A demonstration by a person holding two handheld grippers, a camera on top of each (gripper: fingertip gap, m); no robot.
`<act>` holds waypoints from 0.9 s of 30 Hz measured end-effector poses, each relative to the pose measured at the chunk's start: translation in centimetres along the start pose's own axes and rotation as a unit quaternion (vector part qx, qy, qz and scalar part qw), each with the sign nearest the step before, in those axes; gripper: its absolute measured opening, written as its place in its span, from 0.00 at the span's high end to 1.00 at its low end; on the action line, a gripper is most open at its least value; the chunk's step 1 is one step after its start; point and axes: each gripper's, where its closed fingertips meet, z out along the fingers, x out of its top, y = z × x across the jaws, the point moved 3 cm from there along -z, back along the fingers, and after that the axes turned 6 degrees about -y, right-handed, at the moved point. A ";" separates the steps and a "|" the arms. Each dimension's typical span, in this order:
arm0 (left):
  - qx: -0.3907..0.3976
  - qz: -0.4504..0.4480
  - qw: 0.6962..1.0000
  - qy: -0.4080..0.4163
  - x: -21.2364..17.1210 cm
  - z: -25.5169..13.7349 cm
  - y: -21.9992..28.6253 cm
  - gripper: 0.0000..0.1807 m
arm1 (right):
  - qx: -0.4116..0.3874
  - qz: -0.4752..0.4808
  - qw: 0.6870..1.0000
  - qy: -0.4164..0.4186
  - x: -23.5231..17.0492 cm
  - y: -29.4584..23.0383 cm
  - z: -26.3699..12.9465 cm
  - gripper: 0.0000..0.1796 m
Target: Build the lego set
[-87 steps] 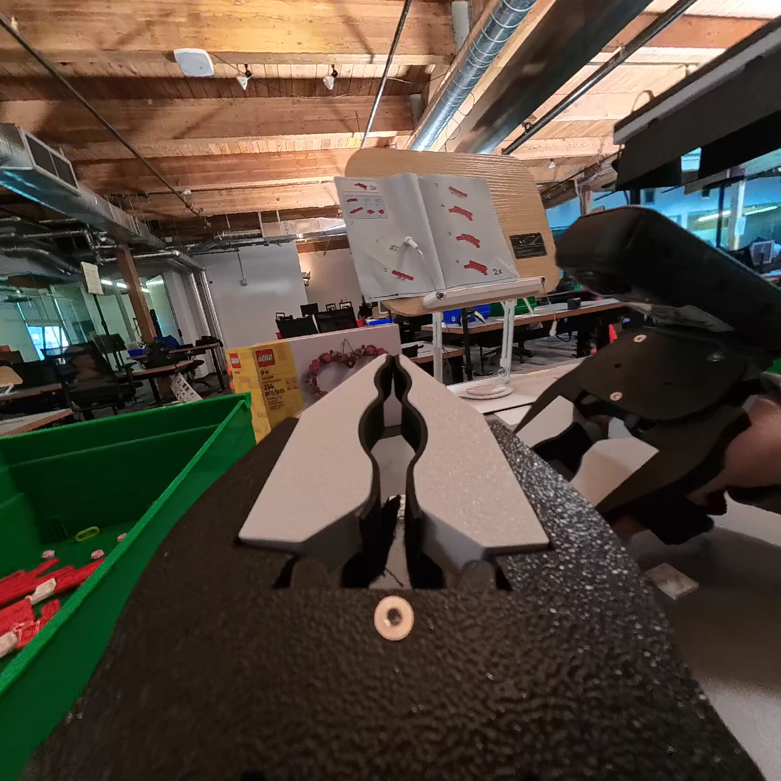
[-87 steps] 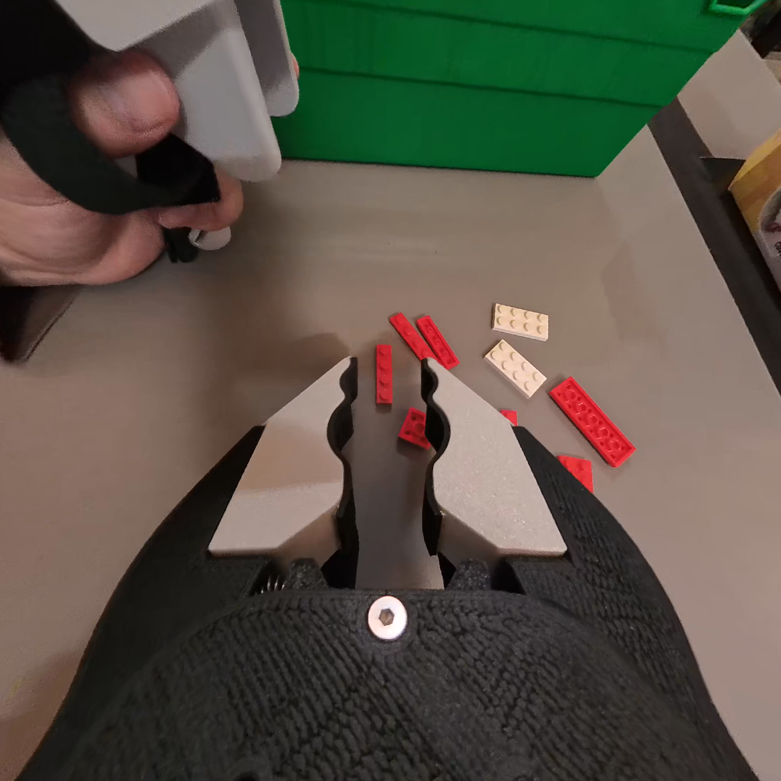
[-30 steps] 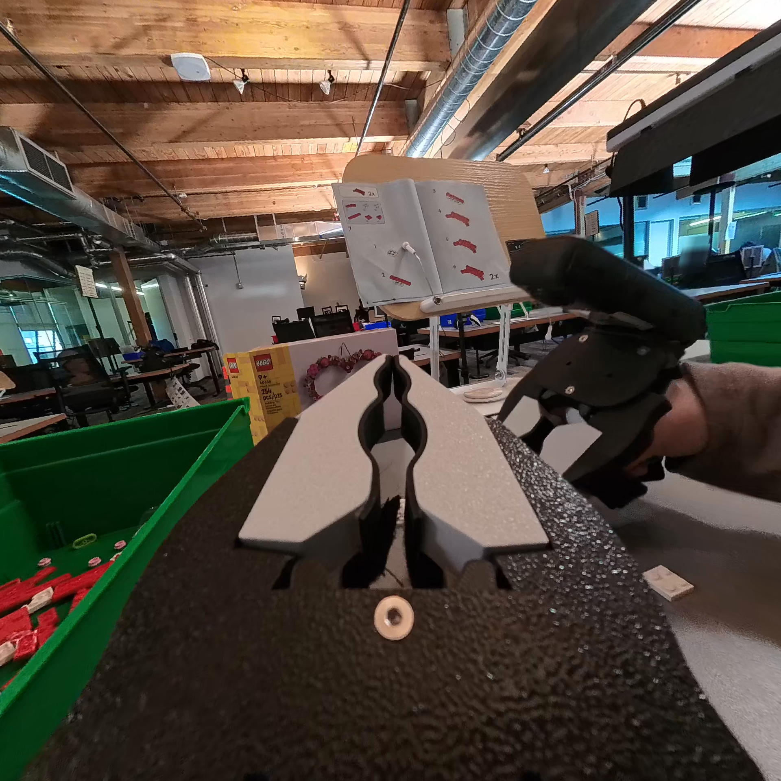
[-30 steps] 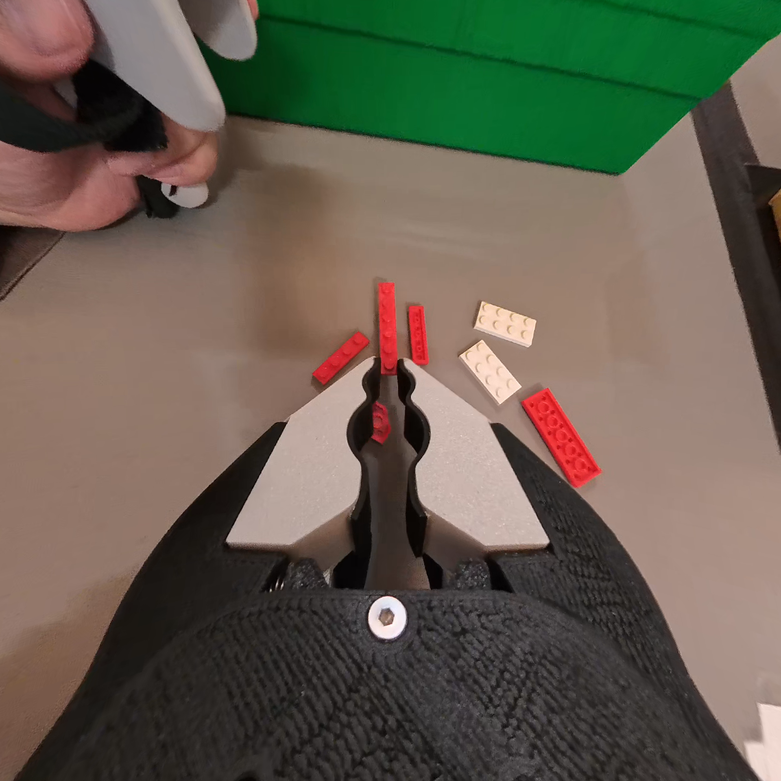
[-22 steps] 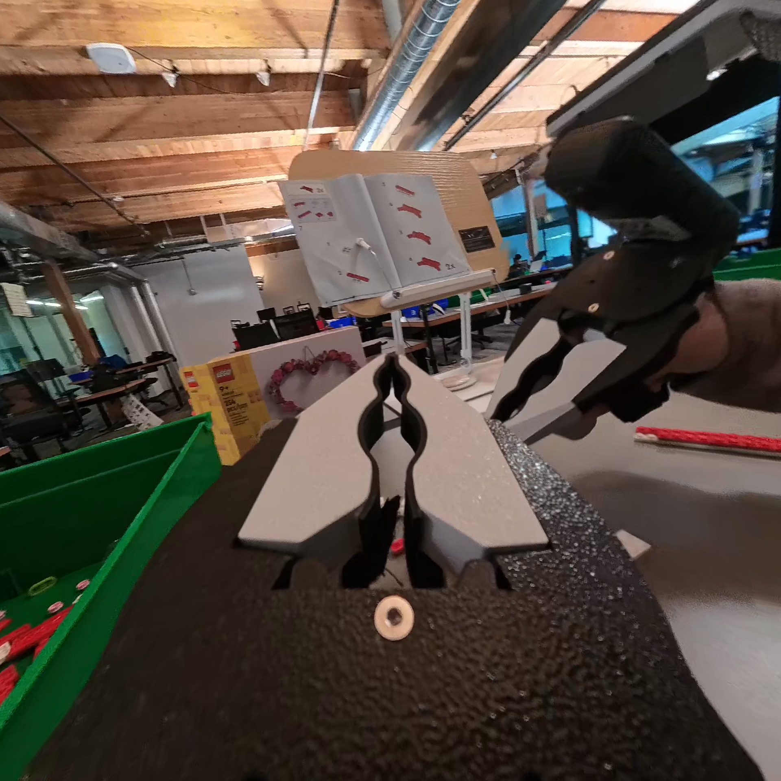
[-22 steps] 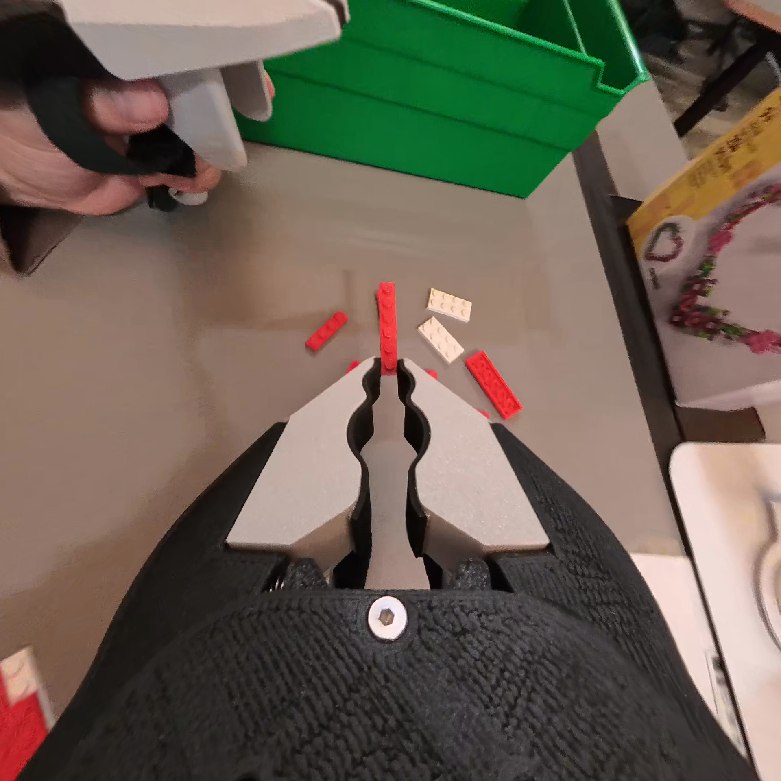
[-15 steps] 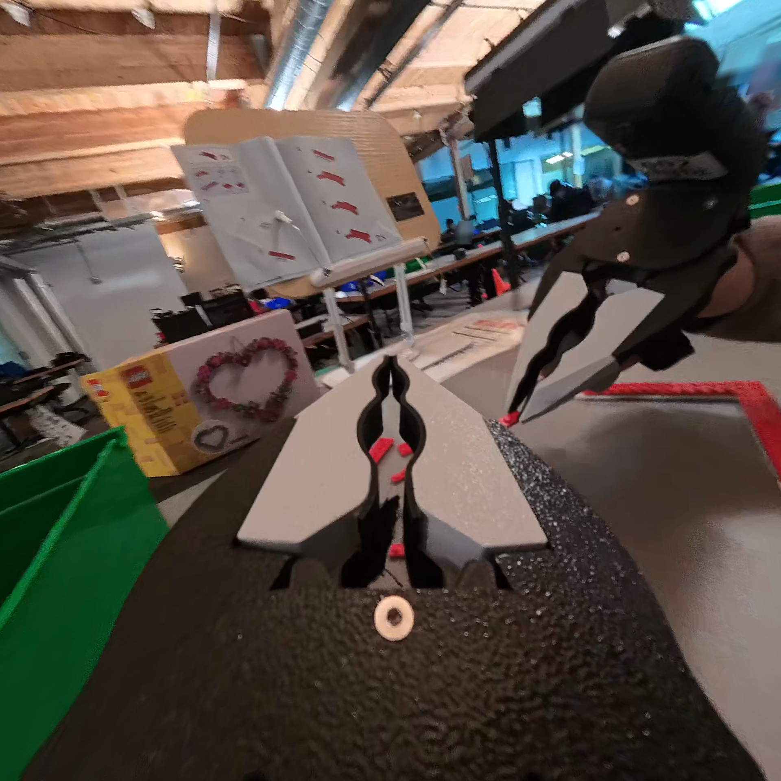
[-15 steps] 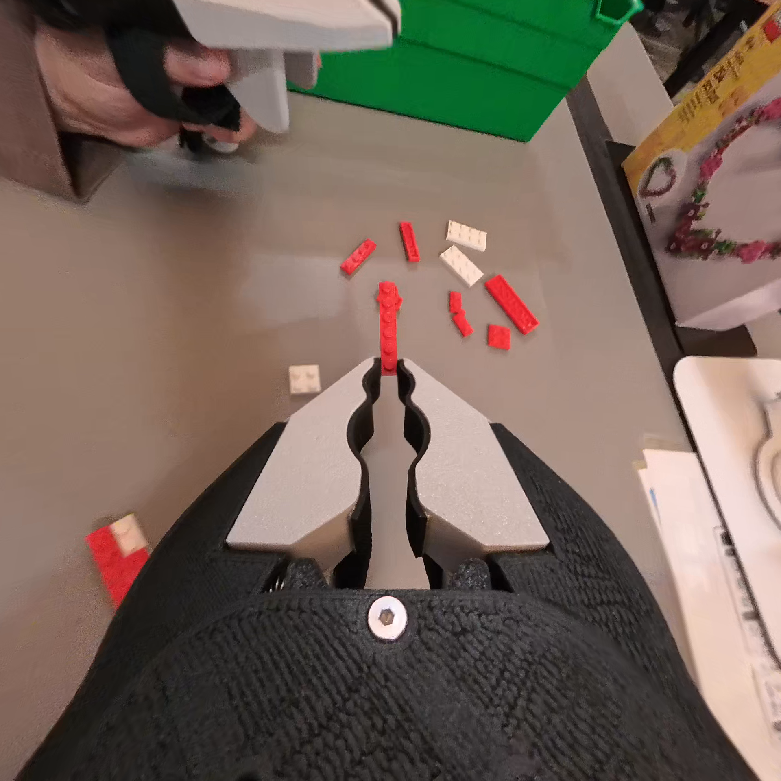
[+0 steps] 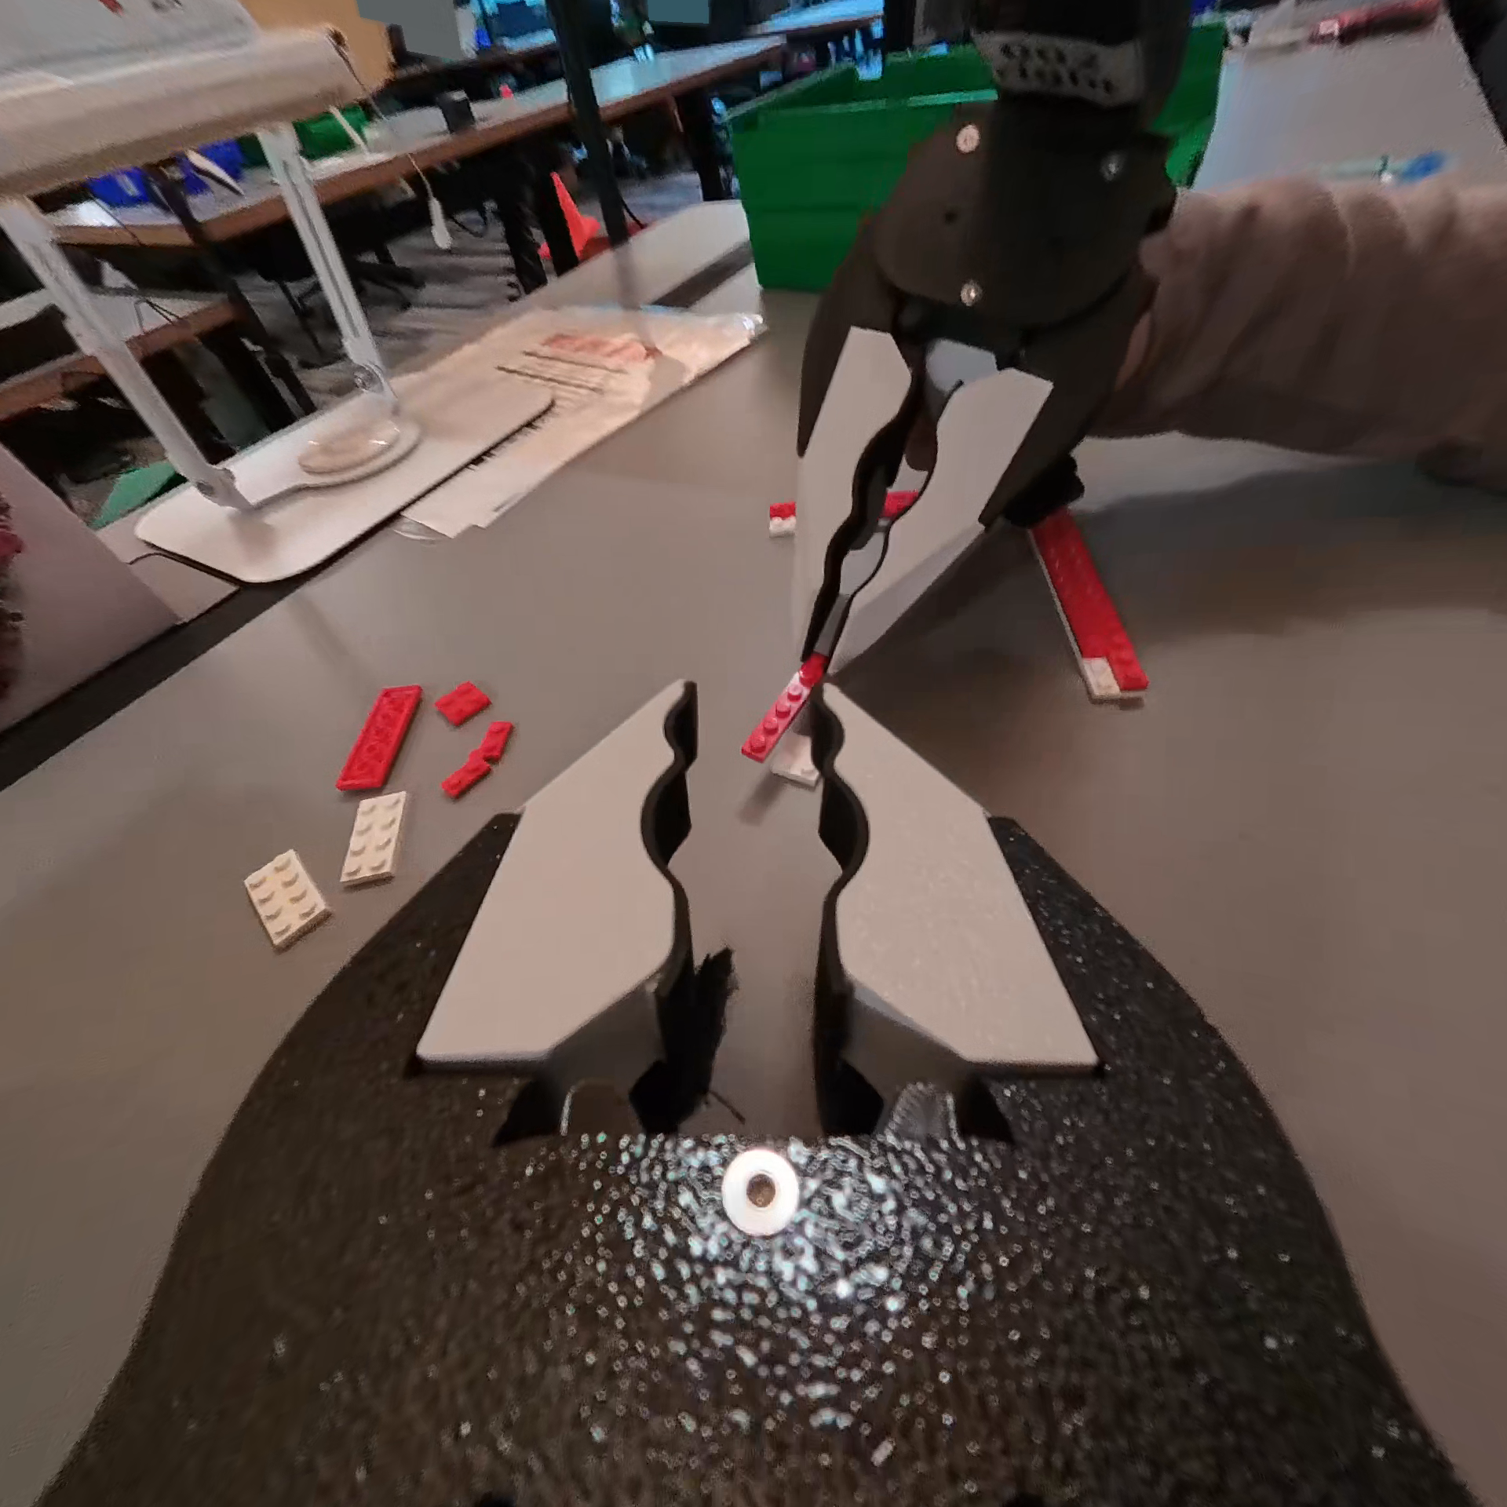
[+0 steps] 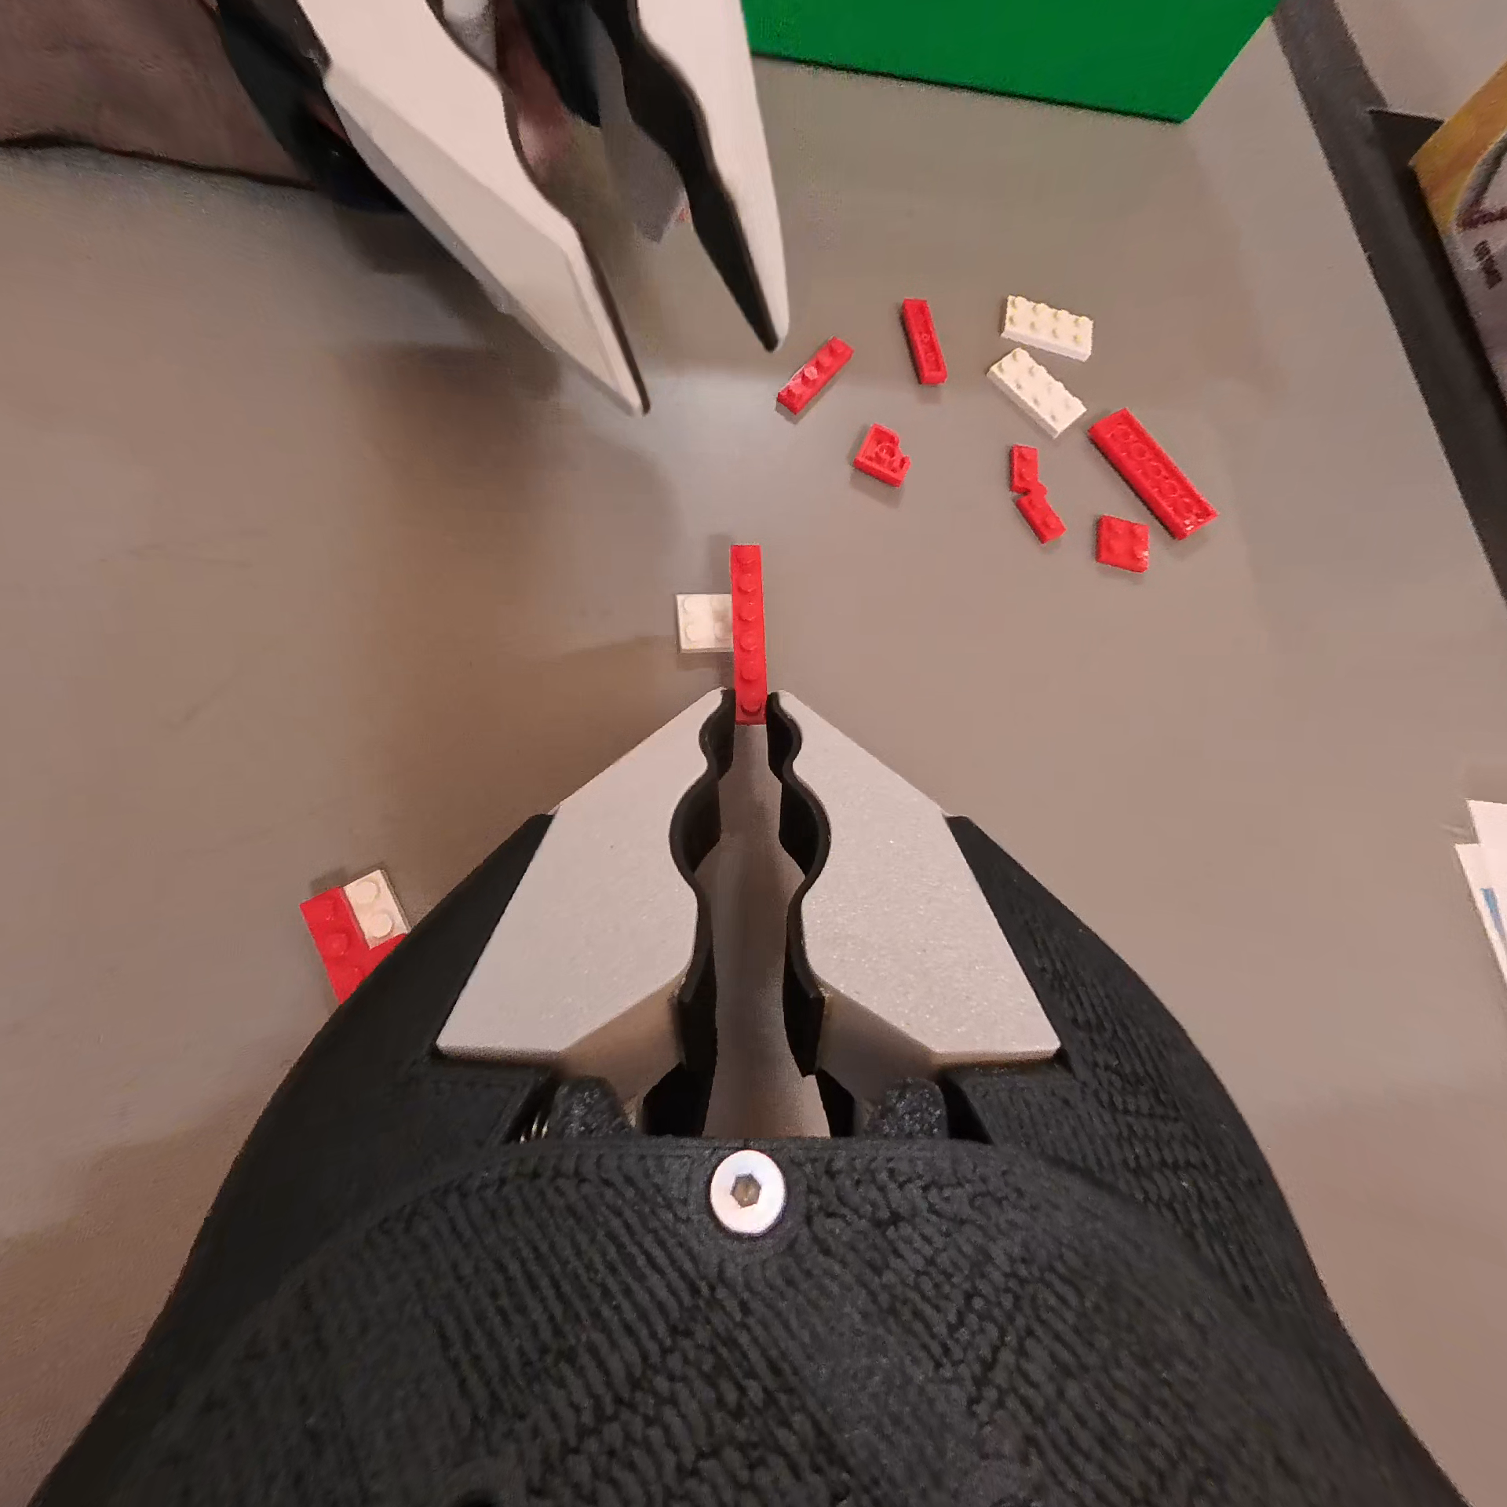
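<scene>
Assembly step: the right gripper (image 10: 746, 705), fingers clamped on one end of a red strip (image 10: 746, 628), holds it just above a white plate (image 10: 701, 624) on the counter (image 10: 408, 612); the left gripper (image 9: 754, 709), fingers wide and empty, flanks both, and next the strip likely needs aligning and pressing onto the plate.

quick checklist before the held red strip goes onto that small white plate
1. Right gripper shut on narrow red studded strip: ok.
2. Strip's free end over small white square plate: ok.
3. Strip touching plate: cannot tell.
4. Left gripper open, holding nothing: ok.
5. Left gripper steadying plate: not ok, it is not gripping it.
6. Loose red and white pieces apart from plate: ok.
</scene>
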 end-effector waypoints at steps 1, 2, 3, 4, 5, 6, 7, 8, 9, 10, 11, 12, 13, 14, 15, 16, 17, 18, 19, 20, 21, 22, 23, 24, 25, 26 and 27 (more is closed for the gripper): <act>-0.005 0.003 1.000 -0.009 -0.2 0.2 0.2 0.86 | 0.004 0.001 1.000 0.000 0.0 -0.1 0.1 0.97; -0.006 0.004 1.000 -0.016 -0.4 0.3 0.3 0.85 | 0.007 0.001 1.000 0.000 0.0 -0.1 0.2 0.97; -0.006 0.007 1.000 -0.022 -0.6 0.5 0.3 0.85 | 0.008 0.000 1.000 -0.001 0.0 -0.2 0.3 0.97; -0.005 0.011 1.000 -0.026 -0.7 0.6 0.4 0.85 | 0.009 -0.002 1.000 -0.002 0.0 -0.1 0.4 0.97; -0.002 0.015 0.999 -0.028 -0.8 0.7 0.4 0.85 | 0.010 -0.003 1.000 -0.004 0.1 -0.2 0.5 0.97; 0.001 0.018 0.999 -0.029 -0.9 0.7 0.3 0.86 | 0.013 -0.004 1.000 -0.007 0.1 -0.2 0.6 0.97; 0.001 0.020 0.999 -0.030 -0.9 0.7 0.4 0.86 | 0.015 -0.005 1.000 -0.010 0.1 -0.1 0.7 0.97; 0.002 0.020 0.999 -0.031 -1.0 0.8 0.3 0.86 | 0.016 -0.006 1.000 -0.013 0.2 -0.1 0.8 0.97; 0.004 0.020 0.999 -0.032 -1.1 0.8 0.3 0.87 | 0.017 -0.007 1.000 -0.014 0.3 0.0 0.9 0.97; 0.005 0.019 0.999 -0.031 -1.1 0.8 0.2 0.87 | 0.021 -0.007 1.000 -0.014 0.4 -0.1 0.9 0.97; 0.006 0.018 0.999 -0.030 -1.1 0.7 0.1 0.87 | 0.023 -0.006 1.000 -0.014 0.5 -0.1 0.9 0.97; 0.008 0.017 0.999 -0.028 -1.0 0.7 0.0 0.88 | 0.024 -0.006 1.000 -0.016 0.4 -0.2 0.8 0.97; 0.010 0.017 0.999 -0.026 -1.0 0.6 0.0 0.88 | 0.025 -0.006 1.000 -0.017 0.4 -0.2 0.8 0.97; 0.013 0.017 0.999 -0.025 -1.0 0.6 -0.1 0.88 | 0.026 -0.004 0.999 -0.018 0.3 -0.2 0.8 0.97; 0.016 0.016 0.999 -0.024 -1.0 0.6 -0.2 0.88 | 0.026 -0.003 0.999 -0.018 0.2 -0.2 0.8 0.97; 0.018 0.015 0.999 -0.023 -1.0 0.5 -0.3 0.88 | 0.027 -0.002 0.999 -0.018 0.2 -0.2 0.8 0.97; 0.019 0.013 1.000 -0.021 -0.9 0.5 -0.4 0.88 | 0.027 -0.002 0.999 -0.017 0.2 -0.1 0.8 0.97; 0.020 0.011 1.000 -0.019 -0.9 0.5 -0.4 0.88 | 0.027 -0.002 0.999 -0.017 0.2 -0.1 0.8 0.97; 0.021 0.009 1.000 -0.017 -0.9 0.4 -0.5 0.89 | 0.027 -0.002 0.999 -0.017 0.2 -0.1 0.8 0.97; 0.022 0.006 1.000 -0.015 -0.8 0.4 -0.6 0.89 | 0.027 -0.002 0.999 -0.017 0.2 -0.2 0.8 0.97; 0.022 0.004 1.000 -0.014 -0.8 0.4 -0.6 0.89 | 0.028 -0.001 0.999 -0.017 0.2 -0.2 0.8 0.97; 0.022 0.002 1.000 -0.013 -0.8 0.4 -0.6 0.89 | 0.029 -0.001 0.999 -0.016 0.2 -0.2 0.9 0.97; 0.022 0.001 1.000 -0.011 -0.8 0.3 -0.7 0.89 | 0.029 0.000 0.999 -0.015 0.2 -0.2 0.9 0.97; 0.023 0.001 1.000 -0.010 -0.8 0.3 -0.7 0.89 | 0.030 0.000 0.999 -0.015 0.2 -0.2 1.0 0.97; 0.023 0.001 1.000 -0.010 -0.8 0.3 -0.7 0.89 | 0.031 0.001 0.999 -0.015 0.2 -0.2 1.1 0.97; 0.023 0.001 1.000 -0.011 -0.8 0.3 -0.7 0.89 | 0.032 0.000 0.999 -0.016 0.2 -0.3 1.2 0.97; 0.024 0.001 1.000 -0.012 -0.8 0.3 -0.7 0.89 | 0.031 -0.001 0.999 -0.017 0.1 -0.3 1.2 0.97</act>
